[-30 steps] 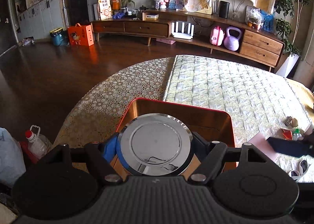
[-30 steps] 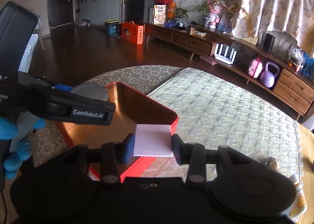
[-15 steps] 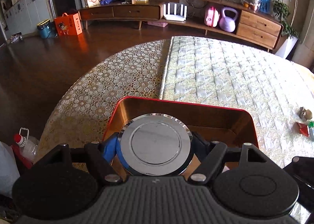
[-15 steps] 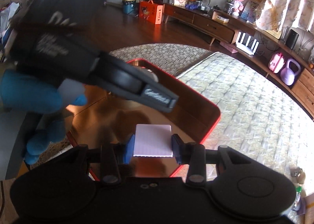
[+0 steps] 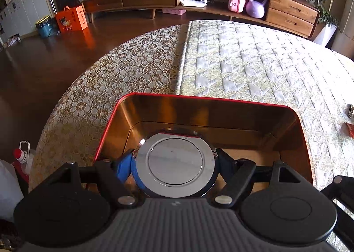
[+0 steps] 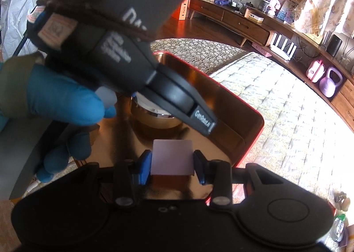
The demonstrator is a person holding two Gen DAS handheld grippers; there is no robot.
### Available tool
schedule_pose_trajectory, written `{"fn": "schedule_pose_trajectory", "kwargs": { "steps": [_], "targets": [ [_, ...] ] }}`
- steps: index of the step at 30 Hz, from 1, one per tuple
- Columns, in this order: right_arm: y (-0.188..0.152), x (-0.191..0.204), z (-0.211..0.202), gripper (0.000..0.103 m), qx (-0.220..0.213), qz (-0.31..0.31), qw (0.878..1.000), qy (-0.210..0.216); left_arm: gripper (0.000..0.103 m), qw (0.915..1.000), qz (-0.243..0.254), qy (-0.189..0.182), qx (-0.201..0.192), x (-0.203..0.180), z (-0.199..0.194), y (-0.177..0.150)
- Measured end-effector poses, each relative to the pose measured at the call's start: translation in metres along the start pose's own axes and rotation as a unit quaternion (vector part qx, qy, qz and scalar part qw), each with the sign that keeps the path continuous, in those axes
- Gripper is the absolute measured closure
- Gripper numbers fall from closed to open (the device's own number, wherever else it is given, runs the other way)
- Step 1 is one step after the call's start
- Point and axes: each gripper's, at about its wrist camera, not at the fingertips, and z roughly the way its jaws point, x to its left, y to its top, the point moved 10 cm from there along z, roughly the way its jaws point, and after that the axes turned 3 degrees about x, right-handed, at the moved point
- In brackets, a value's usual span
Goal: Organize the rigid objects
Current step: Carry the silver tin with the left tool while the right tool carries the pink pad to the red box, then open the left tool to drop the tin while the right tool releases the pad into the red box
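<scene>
You are holding both loads directly above the red tin [image 5: 296, 117]: left gripper [image 5: 174, 163] fingers grasping the round chrome tin [image 5: 176, 164], right gripper [image 6: 171, 162] fingers grasping the pink square block [image 6: 172, 155].

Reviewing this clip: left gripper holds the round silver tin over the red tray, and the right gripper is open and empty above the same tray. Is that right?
Not quite. The right wrist view shows the right gripper shut on a pale pink square block, not empty. The rest holds: the left gripper holds the round silver tin over the red tray.
</scene>
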Motion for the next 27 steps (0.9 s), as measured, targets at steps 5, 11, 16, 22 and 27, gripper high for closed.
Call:
{"fn": "schedule_pose_trajectory", "kwargs": {
  "steps": [5,11,16,22,27],
  "targets": [
    [0.000,0.000,-0.001,0.062,-0.001,0.002,1.000,-0.001,0.026,1.0000,0.001,-0.003,0.001,-0.004,0.001,-0.001],
    [0.001,-0.001,-0.003,0.052,-0.006,0.006,1.000,-0.002,0.024,0.9999,-0.006,-0.011,-0.010,-0.002,-0.007,0.000],
    [0.001,-0.001,-0.014,0.048,-0.018,0.016,1.000,0.003,0.022,0.9993,-0.012,-0.018,-0.030,0.000,-0.023,0.004],
    [-0.001,-0.008,-0.037,0.042,-0.039,0.035,0.999,0.008,0.020,0.9983,-0.020,-0.021,-0.051,0.003,-0.047,0.002],
    [-0.003,-0.015,-0.061,0.039,-0.056,0.060,0.996,0.019,0.020,0.9971,-0.021,-0.022,-0.070,0.002,-0.072,-0.002]
  ]
}}
